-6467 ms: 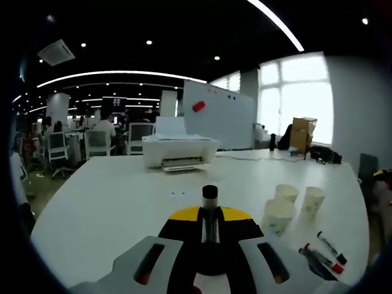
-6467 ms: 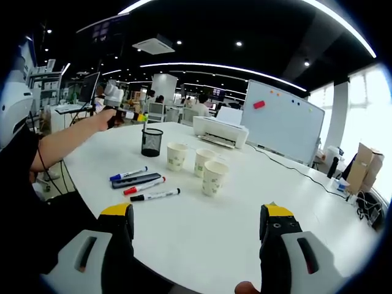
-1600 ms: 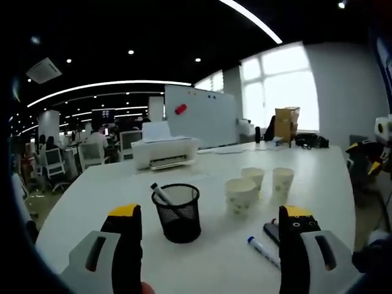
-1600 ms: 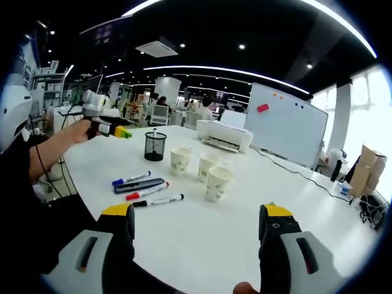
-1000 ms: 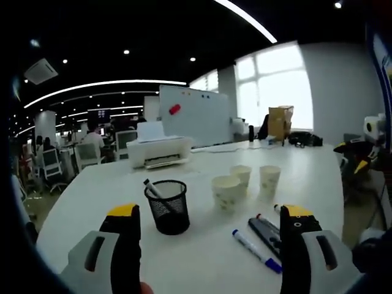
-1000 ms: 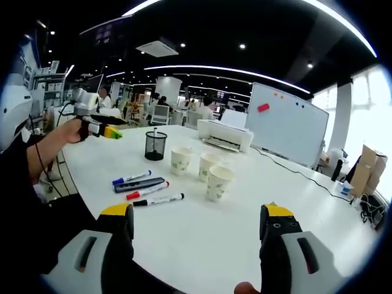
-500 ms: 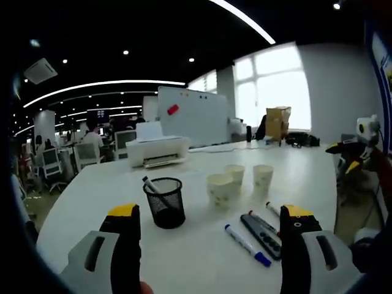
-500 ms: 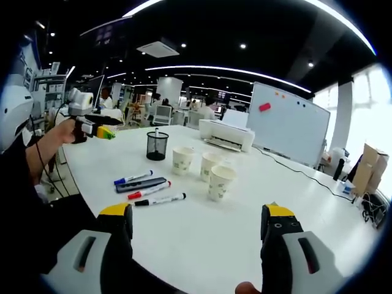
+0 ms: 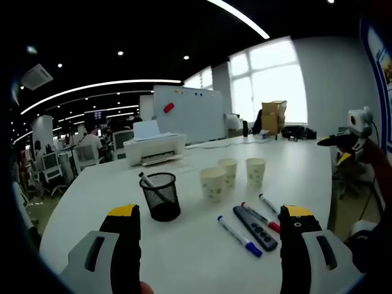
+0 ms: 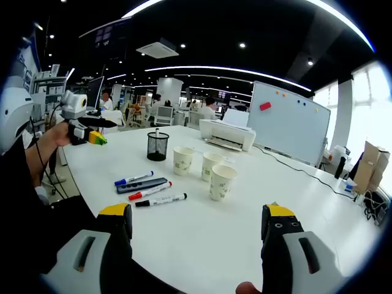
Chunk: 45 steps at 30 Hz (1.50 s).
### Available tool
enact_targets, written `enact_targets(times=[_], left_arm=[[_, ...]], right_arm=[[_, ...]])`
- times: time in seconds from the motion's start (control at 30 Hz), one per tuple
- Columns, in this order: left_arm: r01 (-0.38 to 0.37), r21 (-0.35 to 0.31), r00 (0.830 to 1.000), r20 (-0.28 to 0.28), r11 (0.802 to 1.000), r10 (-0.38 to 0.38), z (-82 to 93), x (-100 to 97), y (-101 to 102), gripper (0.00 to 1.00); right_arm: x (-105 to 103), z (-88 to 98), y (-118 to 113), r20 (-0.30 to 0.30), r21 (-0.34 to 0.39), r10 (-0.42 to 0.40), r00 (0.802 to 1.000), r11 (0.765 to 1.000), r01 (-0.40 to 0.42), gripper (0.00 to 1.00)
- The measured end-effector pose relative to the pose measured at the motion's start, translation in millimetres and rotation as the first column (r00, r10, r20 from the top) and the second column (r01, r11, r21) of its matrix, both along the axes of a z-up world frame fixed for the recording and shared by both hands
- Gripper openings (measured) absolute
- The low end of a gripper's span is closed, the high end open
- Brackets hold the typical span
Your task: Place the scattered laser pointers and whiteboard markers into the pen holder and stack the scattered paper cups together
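We note a wide white tabletop (image 9: 184, 245) stretching ahead of both pairs of jaws. Far beyond the jaws stand a whiteboard (image 10: 288, 125) and, in front of it, a white printer (image 9: 154, 149).

Left gripper (image 9: 208, 251): jaws wide apart, nothing between them. In the right gripper view we see this gripper (image 10: 82, 125) held up in the person's hand at the far left, above the tabletop's edge.

Right gripper (image 10: 196, 245): jaws likewise wide, holding nothing. In the left gripper view it (image 9: 350, 138) shows at the far right.

Ahead of the left jaws, nearer the left jaw, stands the black mesh pen holder (image 9: 160, 196) with one marker (image 9: 147, 182) leaning inside it. Just right of the holder stand three paper cups (image 9: 213, 184), unstacked and close together.

Between the cups and the right jaw of the left gripper lie, side by side: a blue-capped marker (image 9: 239, 235), a dark laser pointer (image 9: 254, 228), a red-capped marker (image 9: 260, 217) and a black-capped marker (image 9: 268, 204).

In the right gripper view these four lie ahead of the left jaw, with the cups (image 10: 222, 182) just beyond the gap between the jaws.
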<state>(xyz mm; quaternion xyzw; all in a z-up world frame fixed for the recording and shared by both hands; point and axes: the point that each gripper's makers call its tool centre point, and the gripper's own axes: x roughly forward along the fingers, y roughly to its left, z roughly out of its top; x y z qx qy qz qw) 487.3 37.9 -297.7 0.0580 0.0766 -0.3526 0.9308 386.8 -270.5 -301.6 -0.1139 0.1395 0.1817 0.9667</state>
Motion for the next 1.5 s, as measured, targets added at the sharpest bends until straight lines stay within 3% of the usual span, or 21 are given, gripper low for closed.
enact_targets(times=[0.4, 0.53, 1.0, 1.5], left_arm=[[0.010, 0.002, 1.000, -0.011, 1.000, -0.010, -3.9, -11.1, 1.7, 0.97], [0.005, 0.046, 1.000, -0.006, 0.999, -0.004, -3.6, -12.0, 8.5, 0.97], [-0.012, 0.028, 1.000, 0.023, 1.000, 0.011, 7.6, -13.7, 19.8, 0.97], [0.000, 0.012, 1.000, 0.024, 1.000, -0.001, 7.3, -15.2, 16.4, 0.97]], right_arm=[[0.1, 0.1, -1.5, -0.001, 0.000, -0.007, 1.000, 1.000, 0.007, 0.82], [0.4, -0.2, -1.4, -0.002, -0.004, -0.008, 1.000, 1.000, 0.008, 0.82], [1.7, 0.6, 0.7, -0.004, -0.011, -0.003, 1.000, 1.000, 0.003, 0.82], [1.3, 2.5, 0.6, -0.002, -0.019, -0.003, 1.000, 1.000, 0.003, 0.81]])
